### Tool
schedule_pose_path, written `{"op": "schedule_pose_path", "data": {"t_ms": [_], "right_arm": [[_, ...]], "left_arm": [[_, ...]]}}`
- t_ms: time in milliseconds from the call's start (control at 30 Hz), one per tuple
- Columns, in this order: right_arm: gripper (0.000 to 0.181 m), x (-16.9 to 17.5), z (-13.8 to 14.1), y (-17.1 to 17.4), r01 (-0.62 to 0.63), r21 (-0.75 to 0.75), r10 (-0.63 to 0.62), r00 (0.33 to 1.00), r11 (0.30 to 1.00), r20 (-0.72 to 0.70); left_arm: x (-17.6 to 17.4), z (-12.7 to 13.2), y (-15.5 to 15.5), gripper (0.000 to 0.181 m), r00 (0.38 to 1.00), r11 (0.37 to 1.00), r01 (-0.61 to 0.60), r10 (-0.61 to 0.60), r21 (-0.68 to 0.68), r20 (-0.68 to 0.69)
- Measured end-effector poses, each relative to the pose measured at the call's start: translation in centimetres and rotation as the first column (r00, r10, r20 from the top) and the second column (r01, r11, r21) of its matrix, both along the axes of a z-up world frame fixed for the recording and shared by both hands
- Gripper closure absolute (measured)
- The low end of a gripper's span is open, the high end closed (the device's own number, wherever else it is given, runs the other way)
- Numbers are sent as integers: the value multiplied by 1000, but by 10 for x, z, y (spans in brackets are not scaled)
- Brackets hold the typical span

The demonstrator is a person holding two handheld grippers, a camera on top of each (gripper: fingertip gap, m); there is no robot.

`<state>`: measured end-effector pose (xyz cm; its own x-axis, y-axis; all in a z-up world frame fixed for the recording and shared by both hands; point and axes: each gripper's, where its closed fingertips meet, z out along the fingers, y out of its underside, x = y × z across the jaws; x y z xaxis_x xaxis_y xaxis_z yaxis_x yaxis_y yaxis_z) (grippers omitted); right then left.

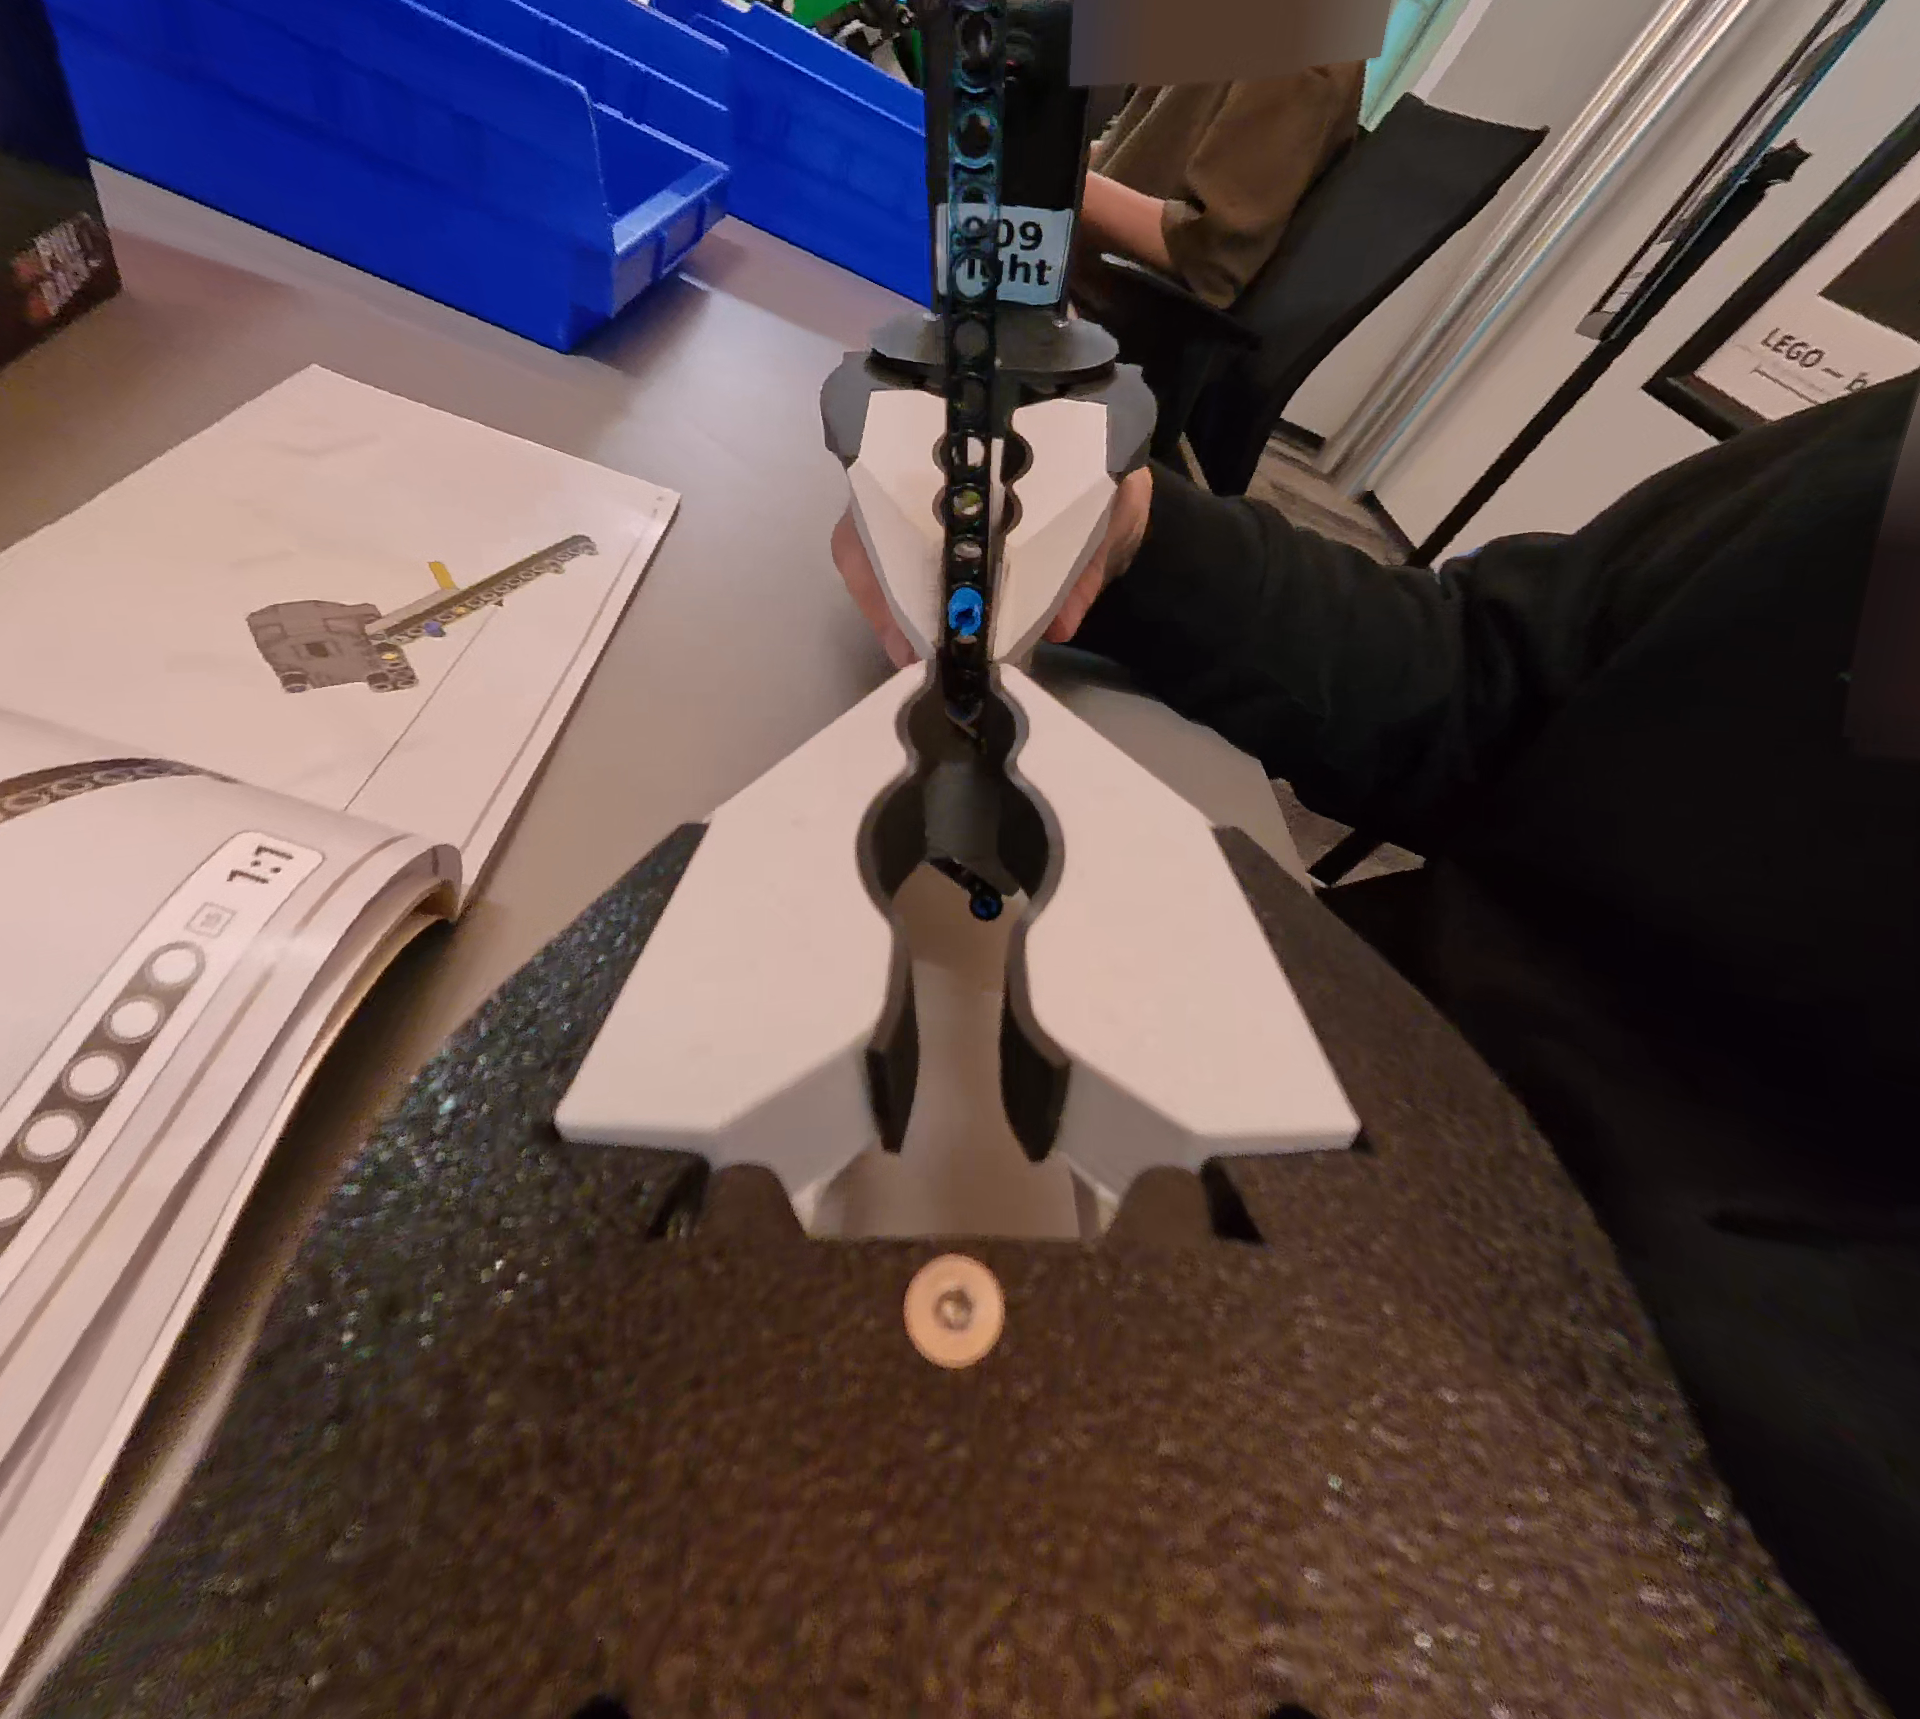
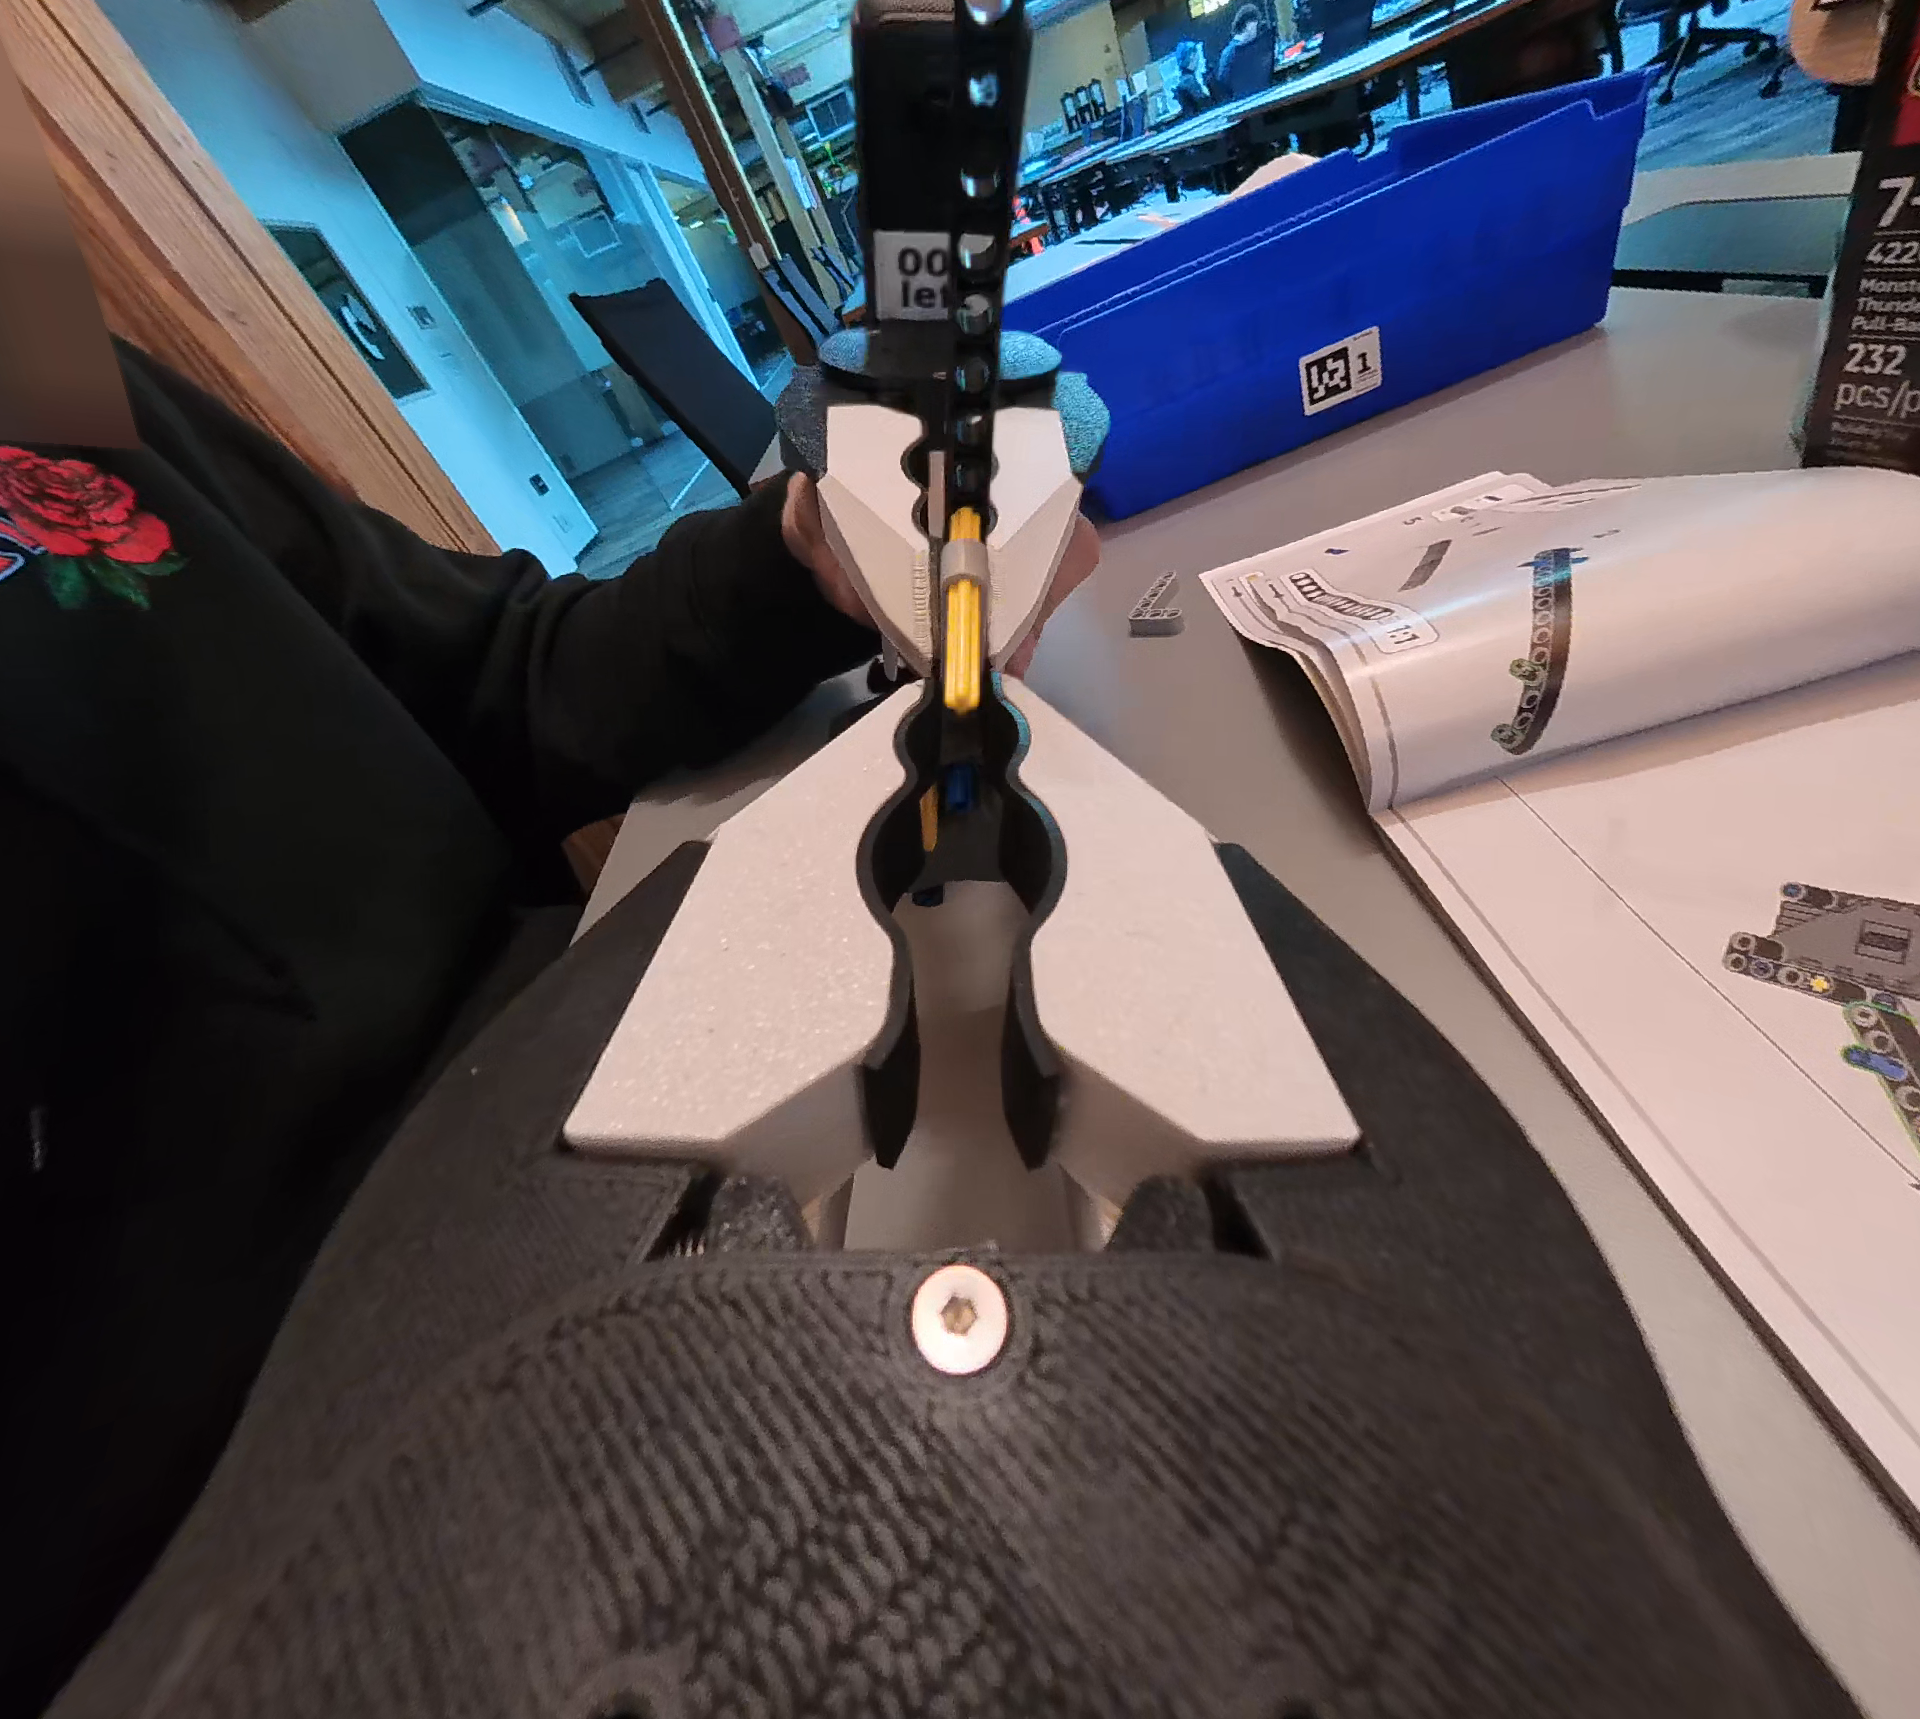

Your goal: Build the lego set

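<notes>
A long black holed beam (image 1: 977,111) stands upright between my two grippers, which face each other tip to tip. My left gripper (image 1: 961,695) is shut on the beam's lower end. A blue pin (image 1: 964,610) sits in the beam just above the tips. My right gripper (image 2: 961,699) is shut on the same beam (image 2: 987,59) from the other side. On this side a yellow axle (image 2: 963,641) with a grey bush (image 2: 964,563) runs along the beam, and a blue pin (image 2: 958,782) shows between the jaws. Each gripper shows beyond the beam in the other's view.
An open instruction booklet (image 1: 312,547) (image 2: 1714,786) lies on the grey table (image 1: 748,422). Blue bins (image 1: 364,69) (image 2: 1351,287) stand behind it, and the set's box (image 2: 1870,235) stands at the edge. A small grey angled piece (image 2: 1153,609) lies near the booklet. A person sits on a chair (image 1: 1351,235) beyond. Less than 4 cm separates the two grippers' tips.
</notes>
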<state>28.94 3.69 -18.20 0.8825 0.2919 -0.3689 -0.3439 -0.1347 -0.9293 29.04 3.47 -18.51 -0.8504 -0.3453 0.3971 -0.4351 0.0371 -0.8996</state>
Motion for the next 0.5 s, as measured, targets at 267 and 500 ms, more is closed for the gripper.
{"op": "schedule_pose_path", "data": {"t_ms": [267, 500], "right_arm": [[176, 0, -2, 2, 3, -16, -3, 1000, 1000, 0], [176, -6, -8, 6, -16, -60, 18, 1000, 998, 22]], "left_arm": [[1, -1, 6, 169, 999, 1000, -18, 16, 26, 52], [1, 8, 20, 165, 995, 999, -41, 38, 33, 87]]}}
